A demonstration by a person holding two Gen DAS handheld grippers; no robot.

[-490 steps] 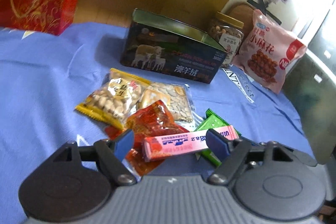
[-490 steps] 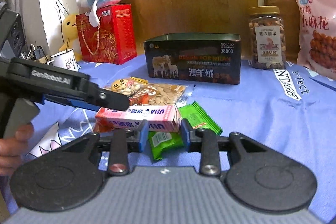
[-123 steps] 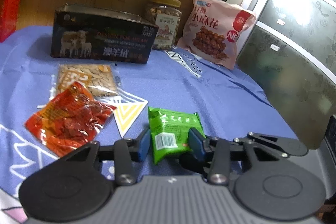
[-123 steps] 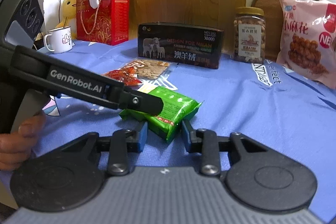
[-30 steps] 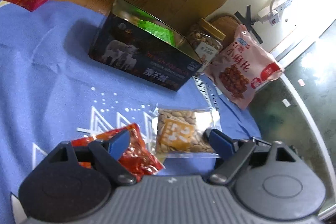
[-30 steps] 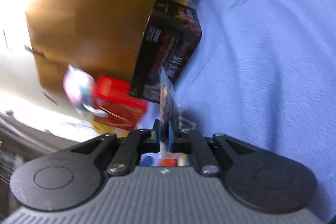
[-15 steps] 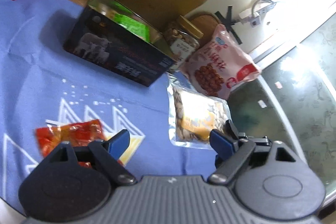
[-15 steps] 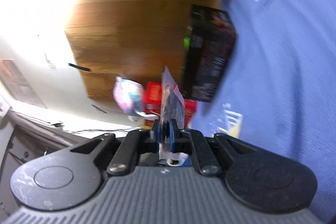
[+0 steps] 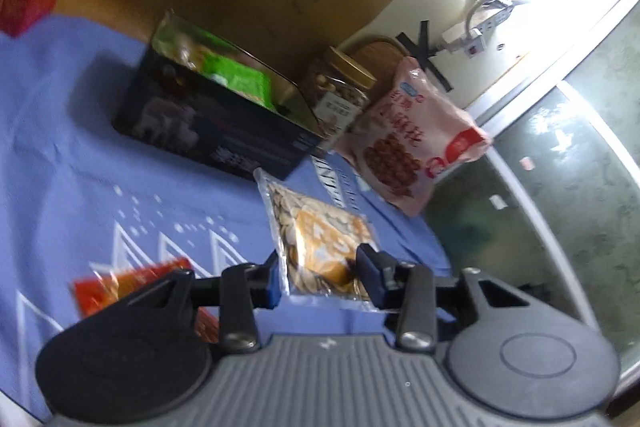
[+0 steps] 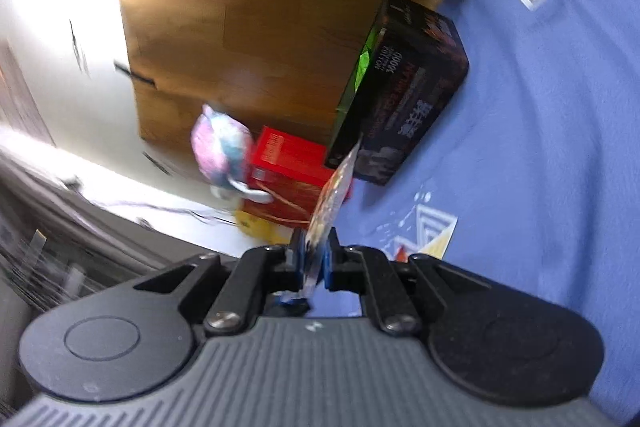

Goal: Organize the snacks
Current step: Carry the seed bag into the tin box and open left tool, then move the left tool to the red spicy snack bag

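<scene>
A clear packet of seeds (image 9: 320, 243) with an orange label hangs above the blue cloth (image 9: 80, 187). My left gripper (image 9: 322, 279) has it between its jaws, which are closing, and both blue pads touch the packet's side edges. In the right wrist view the same packet (image 10: 334, 195) shows edge-on, with my right gripper (image 10: 314, 259) shut on its lower edge. The dark open tin (image 9: 216, 135) stands behind, with a green packet (image 9: 236, 79) inside. A red snack packet (image 9: 132, 287) lies on the cloth at the lower left.
A nut jar (image 9: 340, 95) and a pink snack bag (image 9: 408, 147) stand right of the tin. A red gift bag (image 10: 288, 163) with a plush toy (image 10: 220, 147) sits at the far left. The table's edge and a glass panel (image 9: 560, 187) lie to the right.
My left jaws have drawn in from wide apart onto the seed packet's sides. The right gripper has risen and rolled, still gripping the packet.
</scene>
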